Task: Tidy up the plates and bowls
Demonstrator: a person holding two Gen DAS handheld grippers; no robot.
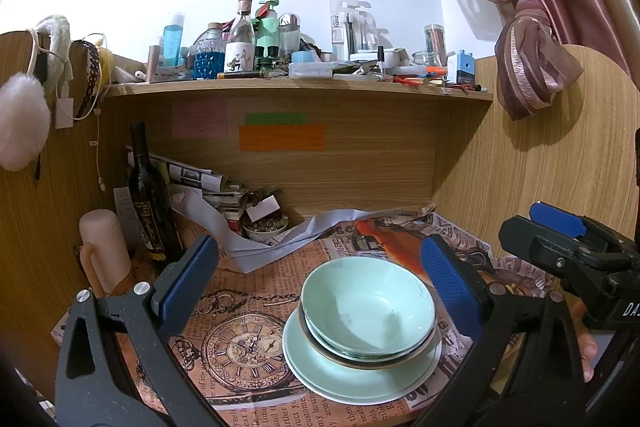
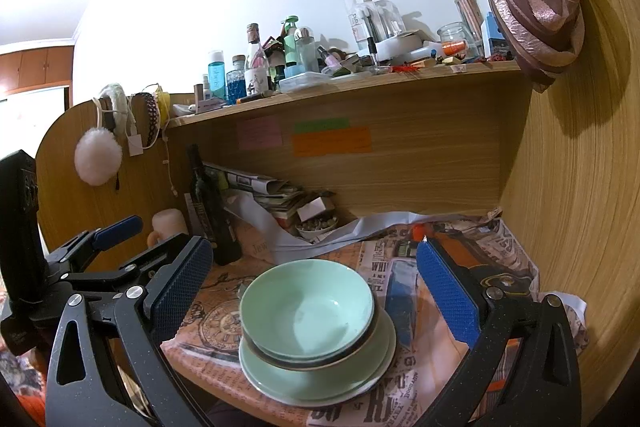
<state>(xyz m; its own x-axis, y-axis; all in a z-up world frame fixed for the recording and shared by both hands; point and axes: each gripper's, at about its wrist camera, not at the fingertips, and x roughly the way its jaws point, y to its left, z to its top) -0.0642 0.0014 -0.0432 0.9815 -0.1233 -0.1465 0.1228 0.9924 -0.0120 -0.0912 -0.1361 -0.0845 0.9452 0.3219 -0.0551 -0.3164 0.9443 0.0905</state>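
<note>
A stack of pale green dishes sits near the desk's front edge: a bowl [image 1: 370,307] on top, a dark-rimmed bowl under it, and plates [image 1: 340,375] at the bottom. In the right wrist view the same bowl [image 2: 308,311] rests on the plates [image 2: 288,379]. My left gripper [image 1: 320,287] is open, its blue pads standing either side of the stack and above it, touching nothing. My right gripper [image 2: 316,291] is open too, with the stack between and below its fingers. The right gripper's body [image 1: 576,247] shows at the right in the left wrist view.
Newspaper [image 1: 248,307] covers the desk. A dark wine bottle [image 1: 150,203], a pink cup [image 1: 104,247], a small bowl of bits [image 1: 266,227] and piled papers [image 1: 208,187] stand at the back left. The cluttered shelf [image 1: 296,85] hangs overhead. Wooden side panels close both sides.
</note>
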